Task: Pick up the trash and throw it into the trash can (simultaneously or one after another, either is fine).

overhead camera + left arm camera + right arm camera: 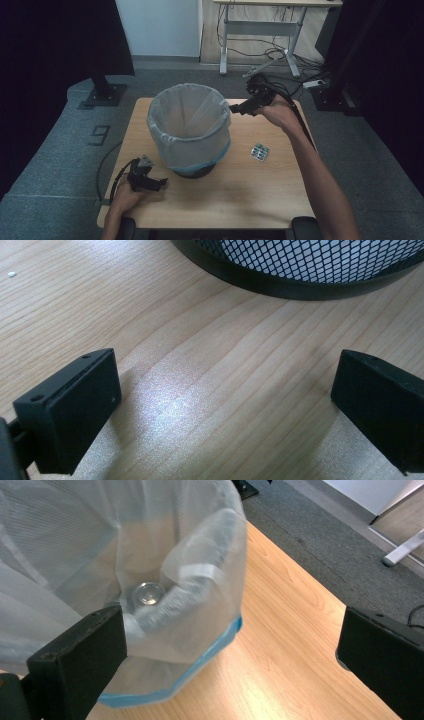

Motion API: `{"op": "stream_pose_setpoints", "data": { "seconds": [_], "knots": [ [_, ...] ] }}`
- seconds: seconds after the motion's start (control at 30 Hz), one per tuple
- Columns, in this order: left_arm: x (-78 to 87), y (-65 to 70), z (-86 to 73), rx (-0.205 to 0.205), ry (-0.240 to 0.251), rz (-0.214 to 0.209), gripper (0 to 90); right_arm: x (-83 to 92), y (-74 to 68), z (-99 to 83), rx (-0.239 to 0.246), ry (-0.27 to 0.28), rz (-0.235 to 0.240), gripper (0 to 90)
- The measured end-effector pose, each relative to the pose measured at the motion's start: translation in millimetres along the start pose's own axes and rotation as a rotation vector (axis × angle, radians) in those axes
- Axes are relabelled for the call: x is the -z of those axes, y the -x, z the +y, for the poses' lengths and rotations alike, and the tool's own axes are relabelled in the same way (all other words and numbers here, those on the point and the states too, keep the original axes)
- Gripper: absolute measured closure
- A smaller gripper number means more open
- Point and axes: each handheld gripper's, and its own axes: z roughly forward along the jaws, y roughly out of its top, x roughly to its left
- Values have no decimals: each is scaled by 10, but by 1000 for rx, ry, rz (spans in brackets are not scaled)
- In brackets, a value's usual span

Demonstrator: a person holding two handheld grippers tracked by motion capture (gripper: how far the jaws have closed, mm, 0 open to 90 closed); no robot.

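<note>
A black mesh waste bin lined with a thin white bag stands in the middle of the wooden table. My right gripper hovers at the bin's right rim, open, with nothing between its jaws. In the right gripper view the bag's inside shows a clear plastic bottle lying at the bottom. A blister pack of pills lies on the table right of the bin. My left gripper rests low at the front left, open and empty, its jaws facing the bin's black base.
A desk with metal legs and loose cables stands on the carpet behind the table. A black stand base sits at the back left. Bare tabletop lies in front of the bin and to its right.
</note>
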Motion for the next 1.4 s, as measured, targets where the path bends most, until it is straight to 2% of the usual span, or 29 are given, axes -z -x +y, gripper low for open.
{"op": "stream_pose_setpoints", "data": {
  "seconds": [0.23, 0.3, 0.43, 0.93, 1.0, 1.13, 1.4],
  "knots": [
    [0, 0, 0, 0, 0, 0, 0, 39, 92, -130, -20, 15, -21, 0],
    [0, 0, 0, 0, 0, 0, 0, 43, 116, -174, -16, -4, -35, 0],
    [0, 0, 0, 0, 0, 0, 0, 52, 154, -270, -24, 20, -43, 0],
    [1, 0, 1, 0, -1, -1, 0, -14, 324, -765, -55, 12, -95, 0],
    [0, 0, 0, 0, 0, 0, 0, -38, 362, -885, -66, 9, -108, 0],
    [-1, 0, 0, 0, 1, 0, 0, -64, 388, -985, -80, 10, -111, 0],
    [0, 0, 1, 0, -1, 0, 0, -200, 436, -1296, -121, -10, -134, 0]
  ]
}}
